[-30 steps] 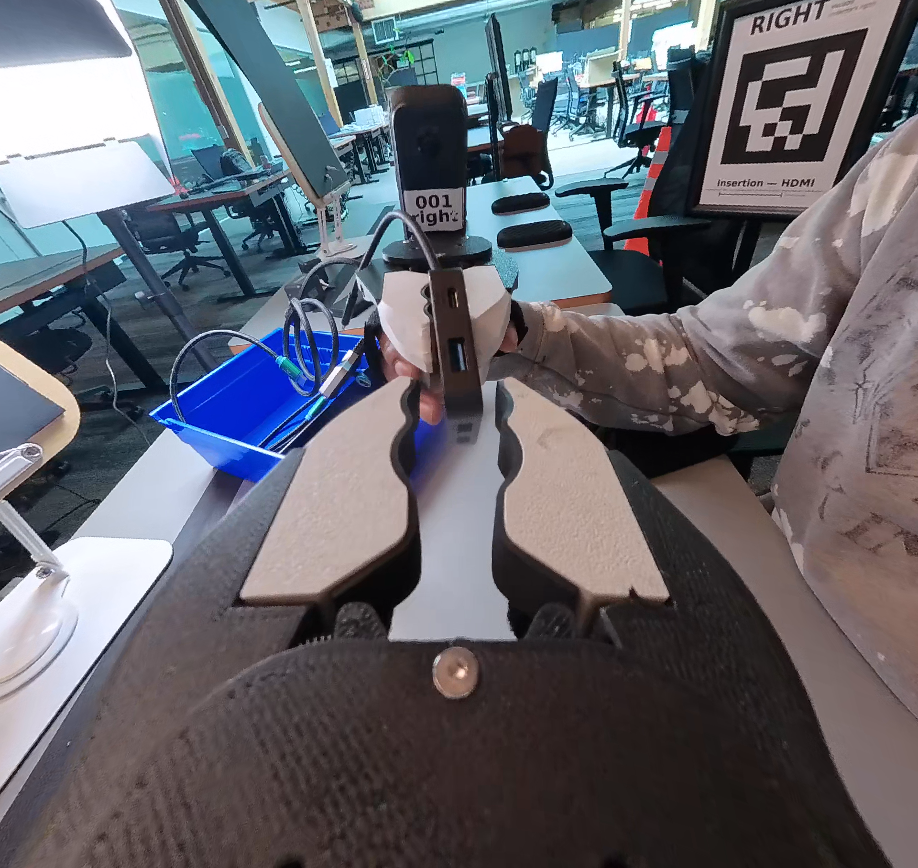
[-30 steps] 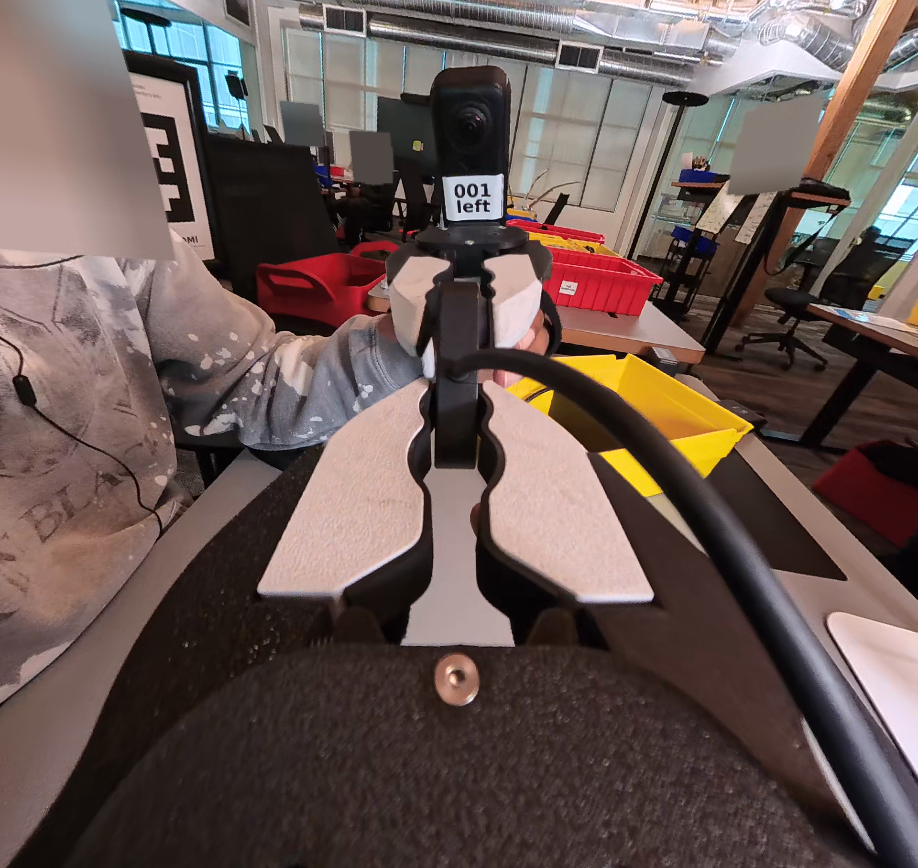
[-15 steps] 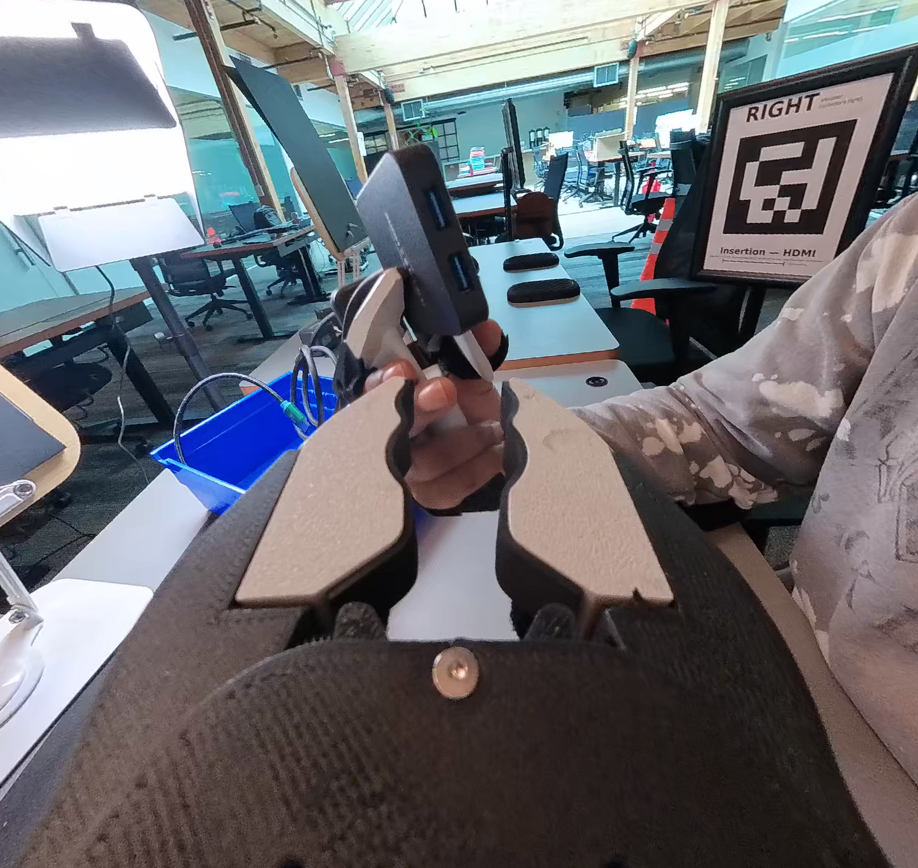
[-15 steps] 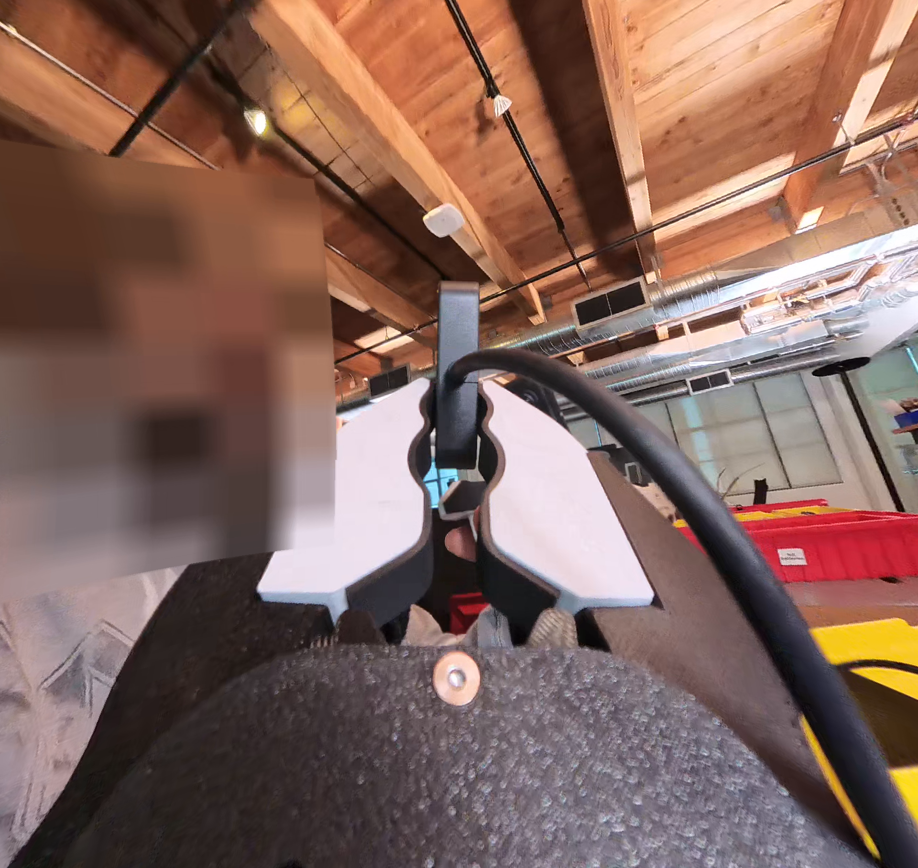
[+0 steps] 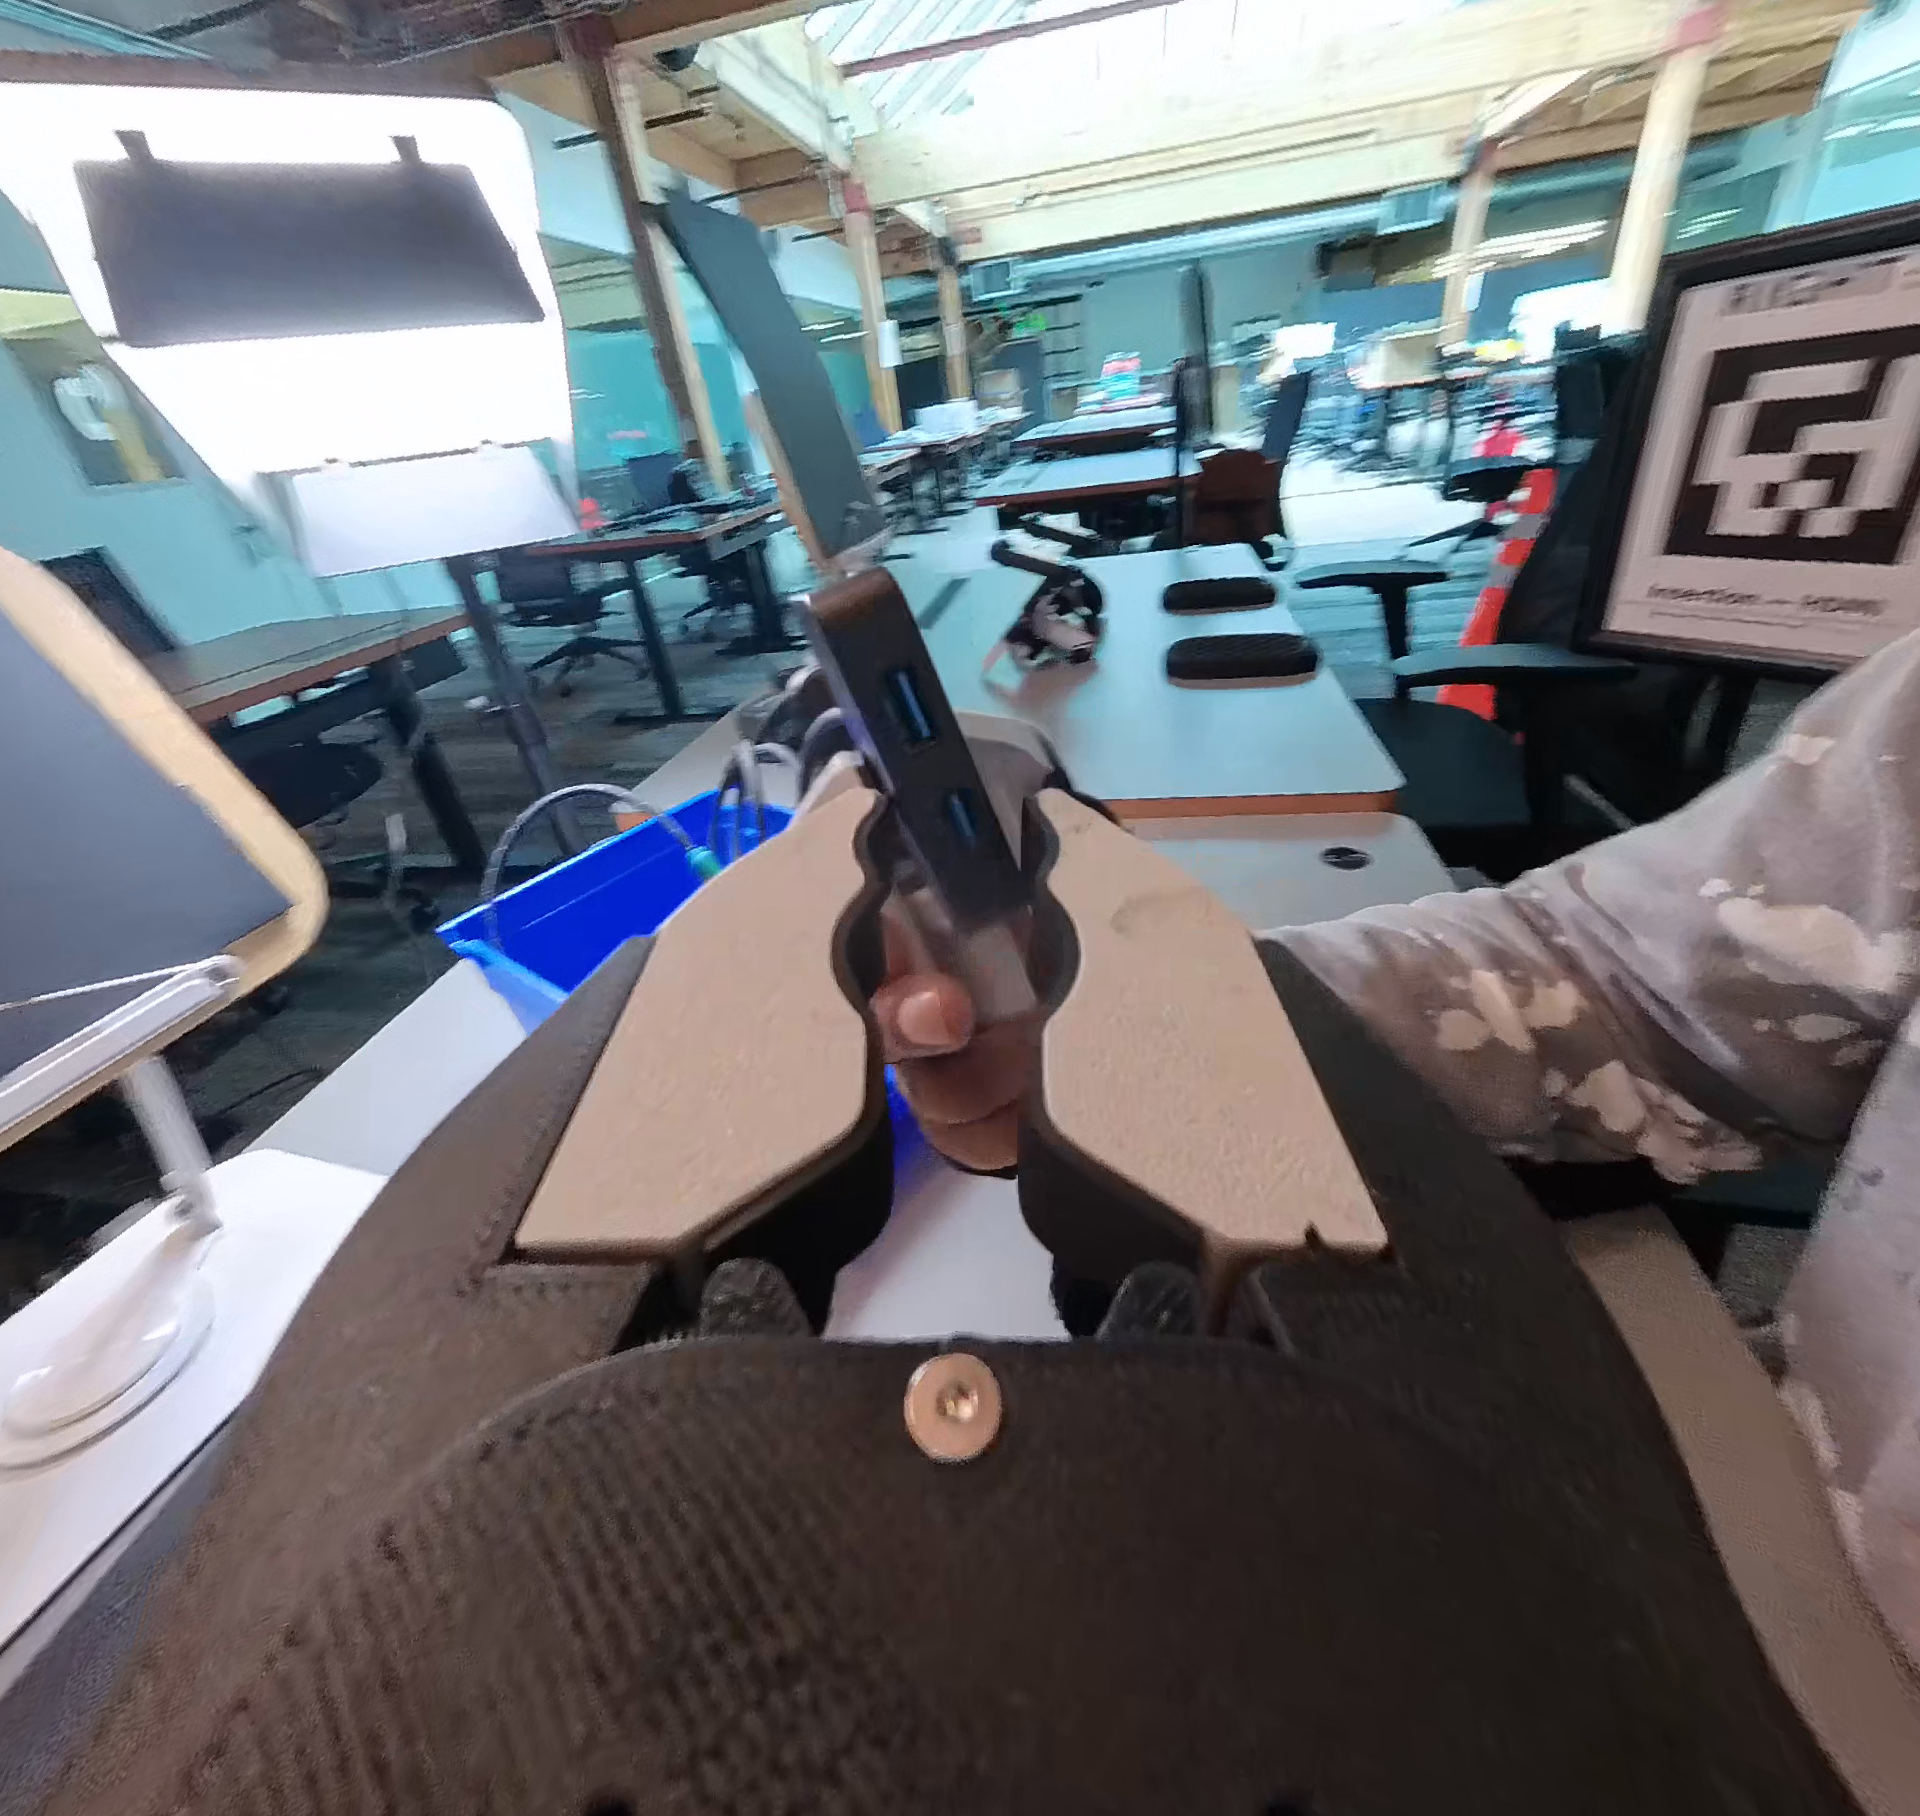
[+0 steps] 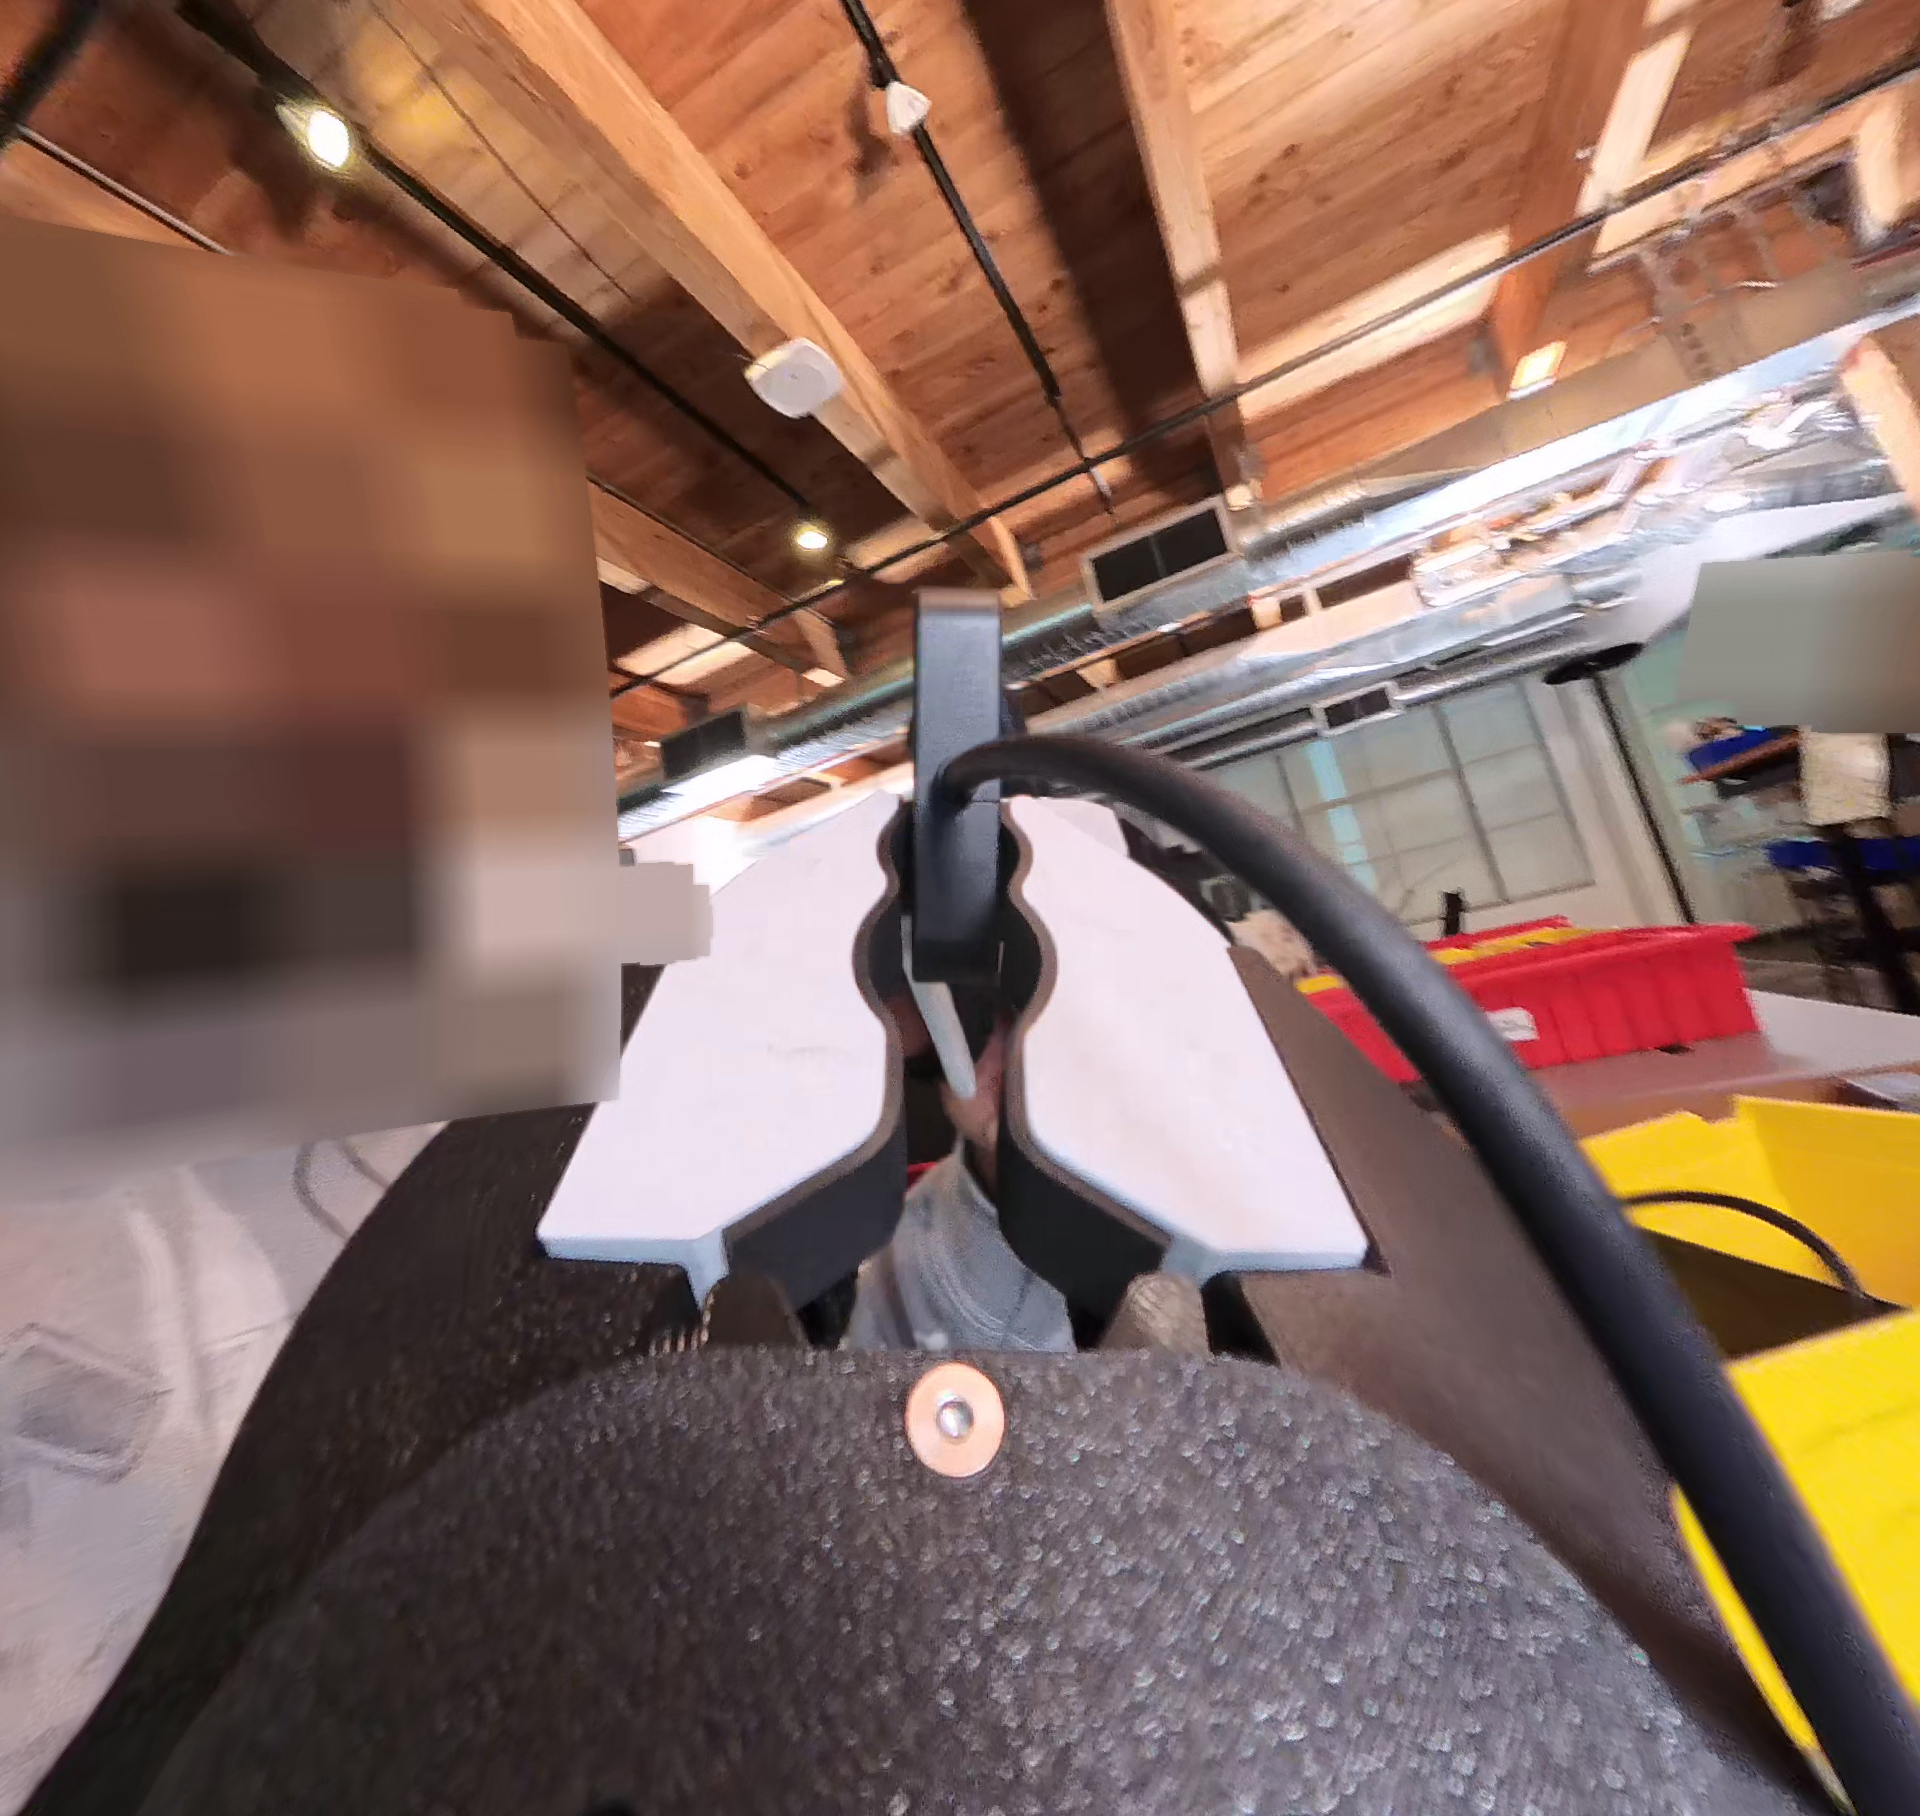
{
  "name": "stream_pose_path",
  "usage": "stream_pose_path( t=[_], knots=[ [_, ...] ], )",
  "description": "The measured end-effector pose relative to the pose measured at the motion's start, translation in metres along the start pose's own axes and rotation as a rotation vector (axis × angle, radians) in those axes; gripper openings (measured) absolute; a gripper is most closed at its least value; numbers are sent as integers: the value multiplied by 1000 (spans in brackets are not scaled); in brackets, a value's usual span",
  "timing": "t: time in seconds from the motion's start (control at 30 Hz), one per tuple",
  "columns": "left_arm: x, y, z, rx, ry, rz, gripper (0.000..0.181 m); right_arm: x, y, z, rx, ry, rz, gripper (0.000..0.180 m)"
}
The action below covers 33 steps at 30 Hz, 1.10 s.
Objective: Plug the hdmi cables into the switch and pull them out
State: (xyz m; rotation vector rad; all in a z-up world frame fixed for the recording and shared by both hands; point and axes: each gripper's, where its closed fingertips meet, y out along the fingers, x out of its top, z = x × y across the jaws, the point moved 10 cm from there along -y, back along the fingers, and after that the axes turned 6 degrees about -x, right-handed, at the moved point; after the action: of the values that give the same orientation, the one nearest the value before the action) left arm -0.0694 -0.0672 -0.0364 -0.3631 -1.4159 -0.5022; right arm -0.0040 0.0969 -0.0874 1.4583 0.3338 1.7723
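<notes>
Big open-plan office here, exposed wooden ceiling beams [image 6: 727, 239] overhead, rows of desks and chairs going off into the distance, and I'm working over a pale grey table [image 5: 374, 1070].

In the left wrist view, the left gripper [image 5: 951, 821] has its two tips up against the sides of a dark grey switch [image 5: 914, 758], a slim hub with two blue ports on its edge. It stands tilted, top leaning left and away. Looks like contact on both sides, but I honestly can't tell whether those fingers are really clamping it. Right behind and below there's a bare hand [image 5: 940, 1049] with a mottled grey sleeve [image 5: 1600, 956] coming in from the right. A blue bin [image 5: 582, 909] with looped grey cables [image 5: 727, 779] sits far left on the table. A framed marker sign [image 5: 1787, 457] stands far right, and a tablet on a white stand [image 5: 114, 831] is near left.

The right wrist view is pointed up at the ceiling. The right gripper [image 6: 951, 878] is closed on the switch [image 6: 956, 779], pinching the dark body edge-on between its fingertips. The black hdmi cable [image 6: 1403, 1018] leaves the switch at the middle and arcs down to the right. A yellow bin [image 6: 1787, 1226] is near right, red bins [image 6: 1558, 987] farther back.
</notes>
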Motion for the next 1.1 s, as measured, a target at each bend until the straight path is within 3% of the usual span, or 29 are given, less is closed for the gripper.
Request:
stream_pose_path(
  t=[0.03, 0.13, 0.2, 0.27, 0.37, 0.47, 0.53, 0.67, 0.8, 0.93, 1.1],
  knots=[
    [0, -3, 3, 47, 15, 18, 21, 1, 0, -2, -47, 3, 21, 14],
    [-1, -17, 16, 121, 7, 120, 15, 2, 1, -12, -218, 33, 222, 23],
    [-1, -30, 25, 145, -23, 130, 15, -2, -2, -13, -276, 34, 483, 24],
    [2, -45, 31, 185, -27, 143, 14, -10, -8, -4, -223, -8, 789, 23],
    [0, -59, 34, 149, -43, 254, 15, -4, -14, 17, -318, -349, 1052, 22],
    [-6, -55, 30, 115, -5, 388, 15, 22, -6, 32, -478, -567, 948, 27],
    [-10, -44, 24, 41, -10, 418, 15, 29, -2, 40, -493, -652, 886, 35],
    [-24, -19, 13, -82, -21, 495, 15, 10, 5, 35, -488, -694, 1019, 49],
    [-28, -7, 7, -144, -33, 491, 15, -17, 8, 23, -364, -638, 1104, 13],
    [-17, -15, 10, -102, -37, 353, 15, -6, 5, 18, -291, -557, 871, 13],
    [-7, -31, 16, -120, -111, 192, 31, 15, -5, 16, -167, -421, 465, 13]
  ],
)
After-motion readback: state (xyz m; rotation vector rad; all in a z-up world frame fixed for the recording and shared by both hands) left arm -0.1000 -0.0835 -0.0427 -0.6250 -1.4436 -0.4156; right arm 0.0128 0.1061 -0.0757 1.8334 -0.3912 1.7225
